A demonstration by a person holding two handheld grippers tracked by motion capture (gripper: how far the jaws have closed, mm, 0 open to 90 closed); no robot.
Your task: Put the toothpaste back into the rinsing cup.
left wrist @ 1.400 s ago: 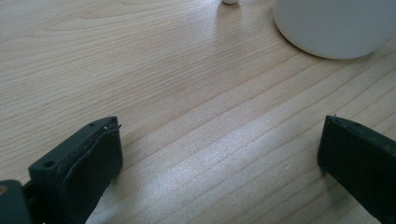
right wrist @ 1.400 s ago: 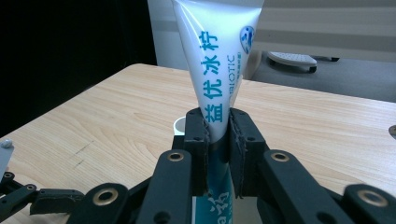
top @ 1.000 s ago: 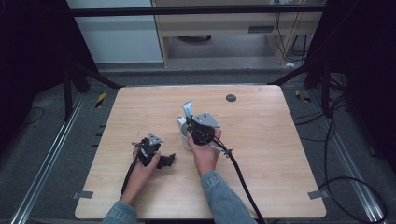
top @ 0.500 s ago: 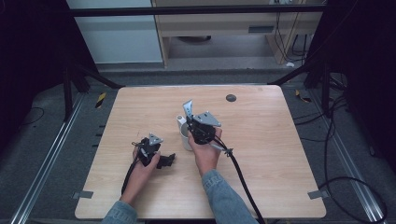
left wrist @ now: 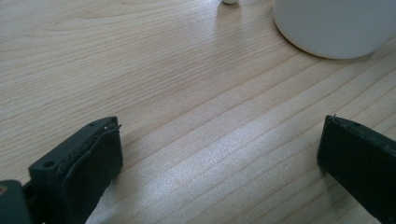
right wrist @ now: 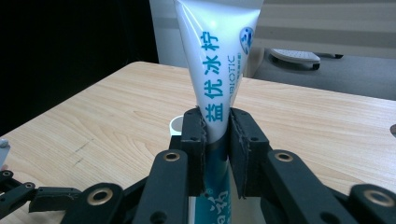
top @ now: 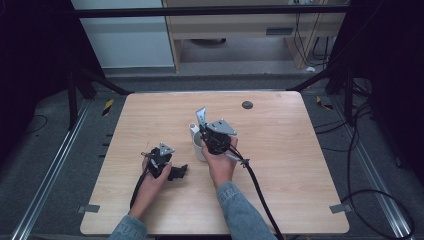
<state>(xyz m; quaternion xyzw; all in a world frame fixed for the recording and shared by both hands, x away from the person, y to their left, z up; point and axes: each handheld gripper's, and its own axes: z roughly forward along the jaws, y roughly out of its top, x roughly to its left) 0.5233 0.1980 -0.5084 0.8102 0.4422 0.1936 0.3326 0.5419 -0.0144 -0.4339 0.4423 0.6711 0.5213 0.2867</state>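
White toothpaste tube (right wrist: 215, 70) clenched upright by right gripper (right wrist: 216, 140) above cup (top: 198, 146); left gripper (left wrist: 219, 154) released, idle on bench (top: 280, 150). Next, probably: lowering tube into cup.

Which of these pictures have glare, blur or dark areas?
High view: surroundings dark, the table evenly lit. Left gripper view: pale glare band on the wood between the open tongs, white cup slightly soft. Right gripper view: highlight on the toothpaste tube, background blurred.
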